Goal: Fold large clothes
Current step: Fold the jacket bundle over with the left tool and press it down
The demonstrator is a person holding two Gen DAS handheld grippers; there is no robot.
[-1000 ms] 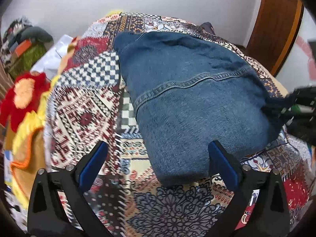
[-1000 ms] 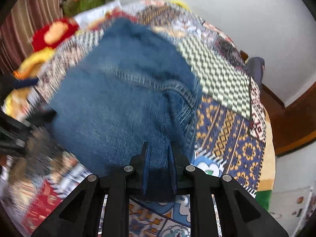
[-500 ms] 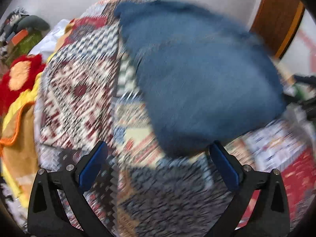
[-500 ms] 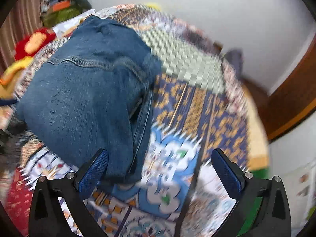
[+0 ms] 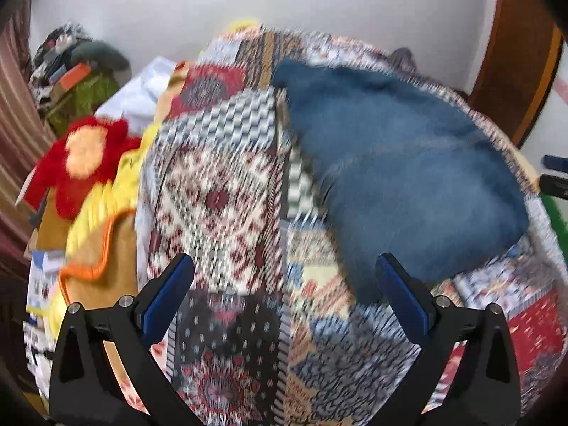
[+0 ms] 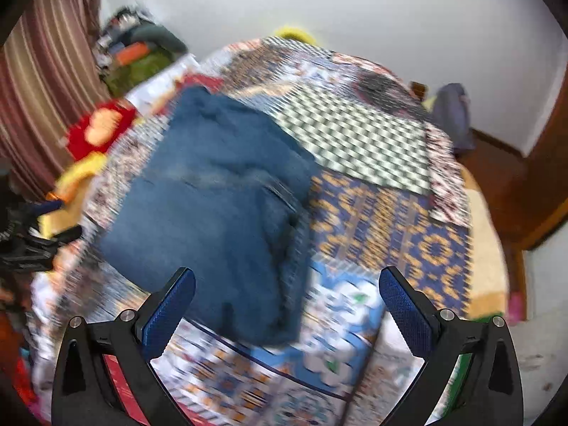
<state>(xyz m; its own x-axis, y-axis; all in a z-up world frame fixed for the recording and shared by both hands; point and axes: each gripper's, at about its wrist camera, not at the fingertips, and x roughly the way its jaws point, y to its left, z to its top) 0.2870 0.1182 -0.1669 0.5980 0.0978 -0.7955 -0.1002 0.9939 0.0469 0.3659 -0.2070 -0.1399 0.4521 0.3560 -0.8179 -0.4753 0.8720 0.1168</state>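
Note:
Folded blue jeans (image 5: 401, 163) lie on a patchwork bedspread (image 5: 220, 191). In the right wrist view the jeans (image 6: 220, 198) lie ahead and to the left. My left gripper (image 5: 284, 284) is open and empty, held back from the jeans' near left corner. My right gripper (image 6: 287, 294) is open and empty, just behind the jeans' near edge. The left gripper also shows at the left edge of the right wrist view (image 6: 32, 245). Both views are blurred by motion.
A red and yellow plush blanket (image 5: 81, 163) lies off the bed's left side. A pile of clothes and boxes (image 5: 78, 74) stands at the back left by a striped curtain (image 6: 42, 81). A wooden door (image 5: 522, 53) is at the right. A grey bag (image 6: 451, 113) sits on the floor.
My right gripper let go of the jeans' edge and opened wide. Both grippers have pulled back and up from the jeans, which stay folded on the bed.

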